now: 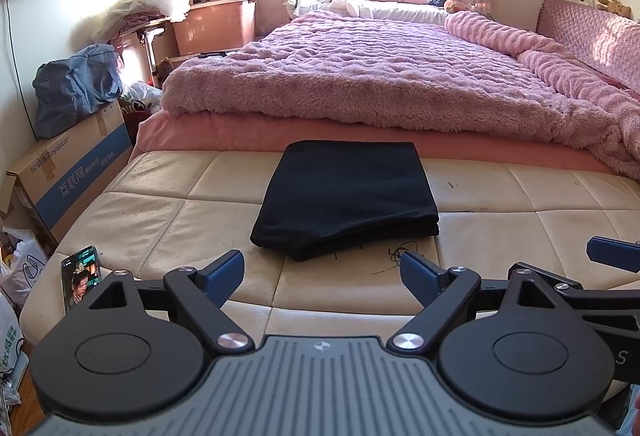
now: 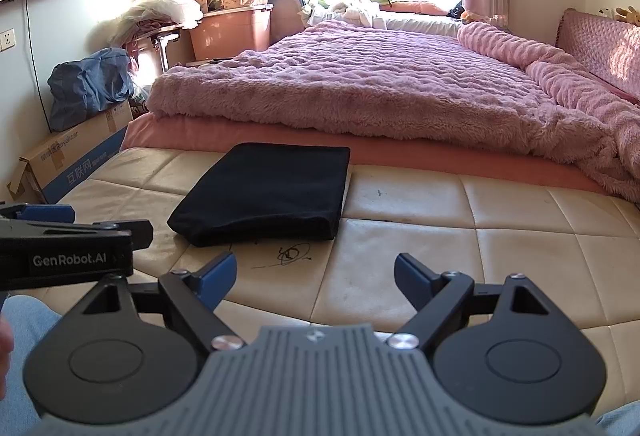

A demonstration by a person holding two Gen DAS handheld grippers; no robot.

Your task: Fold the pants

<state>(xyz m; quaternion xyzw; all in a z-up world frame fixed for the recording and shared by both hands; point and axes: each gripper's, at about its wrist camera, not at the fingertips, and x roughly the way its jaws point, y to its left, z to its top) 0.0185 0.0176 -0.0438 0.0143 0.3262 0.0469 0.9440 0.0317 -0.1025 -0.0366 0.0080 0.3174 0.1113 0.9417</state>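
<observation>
The black pants [image 1: 347,196] lie folded into a compact rectangle on the cream padded bench [image 1: 160,204] at the foot of the bed. In the right wrist view the pants [image 2: 264,192] sit left of centre. My left gripper [image 1: 322,278] is open and empty, held back just short of the near edge of the pants. My right gripper [image 2: 314,280] is open and empty, to the right of the pants and nearer than them. The left gripper's side shows at the left edge of the right wrist view [image 2: 68,248].
A fluffy pink blanket [image 1: 380,72] covers the bed behind the bench. A phone [image 1: 80,276] stands at the bench's left front corner. A cardboard box [image 1: 76,164] with a blue bag [image 1: 76,88] on it stands to the left, with storage bins [image 1: 216,20] beyond.
</observation>
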